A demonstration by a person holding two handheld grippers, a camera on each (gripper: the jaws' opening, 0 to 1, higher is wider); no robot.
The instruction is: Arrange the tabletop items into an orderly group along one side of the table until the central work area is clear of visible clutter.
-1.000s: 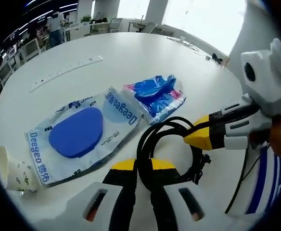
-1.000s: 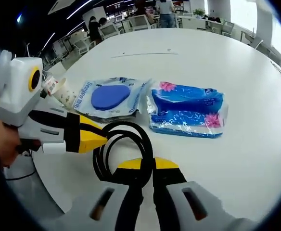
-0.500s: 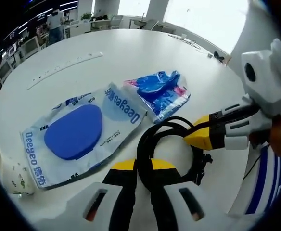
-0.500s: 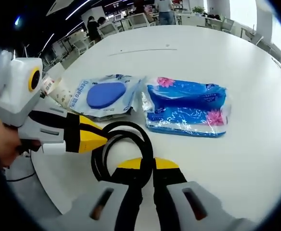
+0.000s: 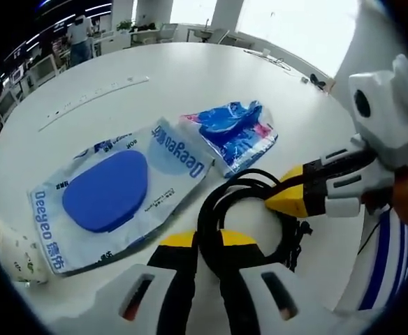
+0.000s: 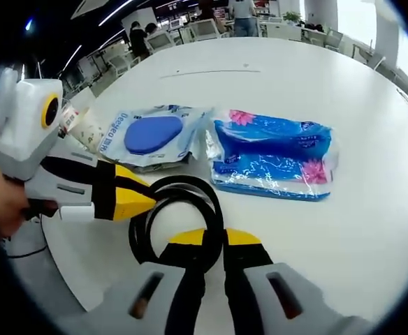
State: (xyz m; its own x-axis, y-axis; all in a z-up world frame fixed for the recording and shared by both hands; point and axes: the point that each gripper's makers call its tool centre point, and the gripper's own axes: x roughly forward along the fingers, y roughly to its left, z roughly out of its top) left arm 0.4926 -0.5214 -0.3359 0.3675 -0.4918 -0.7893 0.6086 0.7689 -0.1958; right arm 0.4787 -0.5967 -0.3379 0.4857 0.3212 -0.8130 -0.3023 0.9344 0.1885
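Left gripper (image 5: 207, 241): yellow-tipped jaws drawn together on the near arc of the coiled black cable (image 5: 221, 206); the coil extends ahead and to the right of the tips.
Right gripper (image 6: 213, 239): yellow-tipped jaws likewise clamped on the same coil (image 6: 190, 199), at a different arc. In each view the other gripper's tip reaches in from the side and meets the coil.
Table: white round tabletop (image 5: 190, 77), bare beyond the items.
Clear pouch: flat plastic pouch printed in blue with a blue oval pad inside (image 5: 113, 199), just ahead and left of the left gripper's tips; its near edge lies beside the coil. Whether they touch cannot be told.
Tissue pack: blue plastic-wrapped pack with pink flowers (image 6: 270, 160), just ahead and right of the right gripper's tips, close to the coil.
Paper cup: white printed paper cup lying on its side (image 5: 15, 251), far left of the left gripper, near the table edge.
Risk 1: two holds on one limp coil. If the hands part or twist unequally, loops may slip free and the bundle may spring open.
Risk 2: dragging the coil low could catch the pouch or the tissue pack and push them back towards the middle.
Risk 3: the cup, lying on its side near the edge, could roll off if the pouch is nudged against it.
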